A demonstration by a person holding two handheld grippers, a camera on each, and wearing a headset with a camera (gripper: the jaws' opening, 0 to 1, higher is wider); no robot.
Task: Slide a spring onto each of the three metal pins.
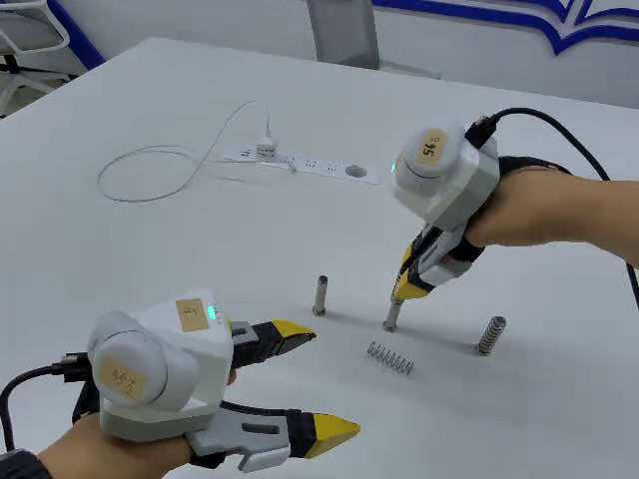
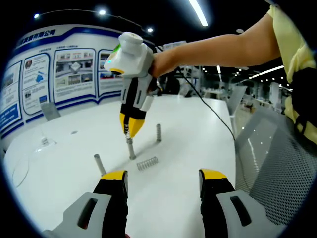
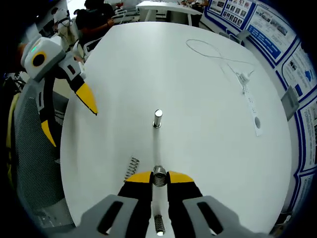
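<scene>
The left tool (image 1: 327,382) sits at the lower left of the head view, its jaws spread wide and empty above the white table (image 1: 150,259). Right of centre, the right tool (image 1: 407,289) points down, clenched on a held spring (image 3: 159,176) at the top of the middle pin (image 1: 392,317). A bare pin (image 1: 320,295) stands to its left. To its right, a fitted spring (image 1: 490,335) stands around the third pin (image 1: 496,321). A loose spring (image 1: 389,357) lies flat just below the middle pin. A power strip (image 1: 300,163) lies in the upper centre.
</scene>
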